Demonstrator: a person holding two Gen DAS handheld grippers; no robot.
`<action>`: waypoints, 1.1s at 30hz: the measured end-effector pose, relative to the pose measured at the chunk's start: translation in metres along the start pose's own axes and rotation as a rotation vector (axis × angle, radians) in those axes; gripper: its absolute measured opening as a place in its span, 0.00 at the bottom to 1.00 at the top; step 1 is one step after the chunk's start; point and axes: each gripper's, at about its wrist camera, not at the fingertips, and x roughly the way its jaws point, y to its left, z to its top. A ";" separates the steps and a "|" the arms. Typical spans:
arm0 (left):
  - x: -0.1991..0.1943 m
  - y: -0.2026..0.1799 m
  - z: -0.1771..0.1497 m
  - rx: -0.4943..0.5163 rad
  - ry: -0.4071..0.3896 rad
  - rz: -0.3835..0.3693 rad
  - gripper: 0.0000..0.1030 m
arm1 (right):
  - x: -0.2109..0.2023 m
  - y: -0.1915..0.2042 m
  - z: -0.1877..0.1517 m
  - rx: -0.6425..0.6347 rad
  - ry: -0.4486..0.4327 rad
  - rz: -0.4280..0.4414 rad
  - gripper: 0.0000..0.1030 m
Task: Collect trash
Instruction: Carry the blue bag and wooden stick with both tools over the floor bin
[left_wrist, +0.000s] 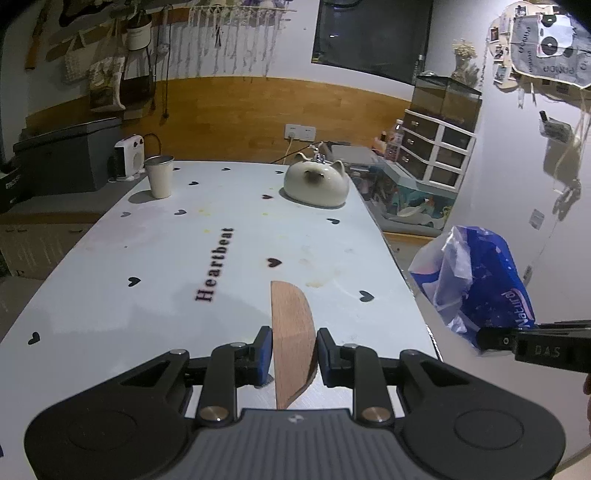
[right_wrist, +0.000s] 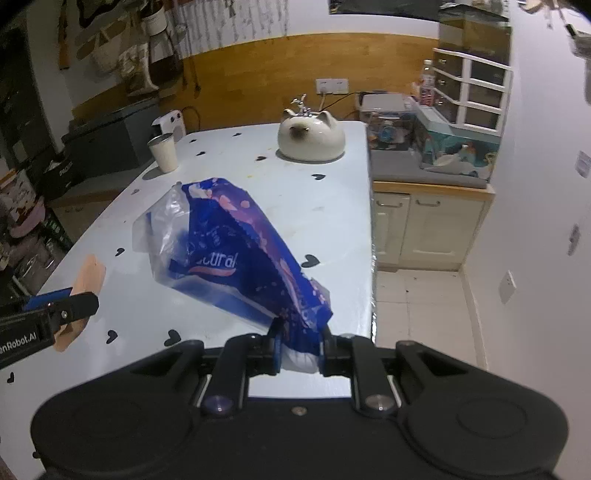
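1. The left tool (left_wrist: 294, 354) is clamped tight on a flat wooden piece (left_wrist: 291, 332) with one straight edge and one curved edge; the piece stands on edge between the blue-padded fingers (left_wrist: 265, 349) and juts forward over the surface (left_wrist: 147, 258).
2. The right tool (right_wrist: 298, 349) is pinched shut on the gathered end of a blue plastic bag (right_wrist: 236, 254) with pink dots and white lettering. The bag is the trash in hand: it stretches forward and to the left from the tool, above the surface, with its clear crumpled part at the far end.
3. In the left wrist view the same bag hangs beyond the right edge of the surface, with the right tool's black finger at its lower end.
4. In the right wrist view the left tool shows at the left edge, with the wooden piece in its grip above the surface's left side.
5. The surface is white, printed with small black hearts and the word "Heartbeat", and carries a few brownish and yellowish stains near the middle.
6. Farther back, a white cat-shaped ceramic dome (left_wrist: 317, 183) sits near the far right corner of the surface.
7. A metal-rimmed white cup (left_wrist: 159, 176) stands upright near the far left corner, well apart from the dome.
8. Behind the cup, off the surface, is a small white fan heater (left_wrist: 128, 157).
9. Beyond the surface runs a wood-panelled wall with a socket plate (left_wrist: 300, 132), and white drawers (left_wrist: 436, 147) stand to the right.
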 end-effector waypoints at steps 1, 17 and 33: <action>-0.001 -0.002 -0.001 -0.001 0.001 -0.005 0.26 | -0.005 -0.001 -0.003 0.006 -0.002 -0.002 0.17; 0.032 -0.114 0.004 0.060 0.035 -0.081 0.26 | -0.032 -0.100 -0.022 0.091 -0.013 -0.069 0.17; 0.158 -0.259 0.006 0.082 0.192 -0.128 0.26 | 0.029 -0.288 -0.028 0.159 0.121 -0.125 0.17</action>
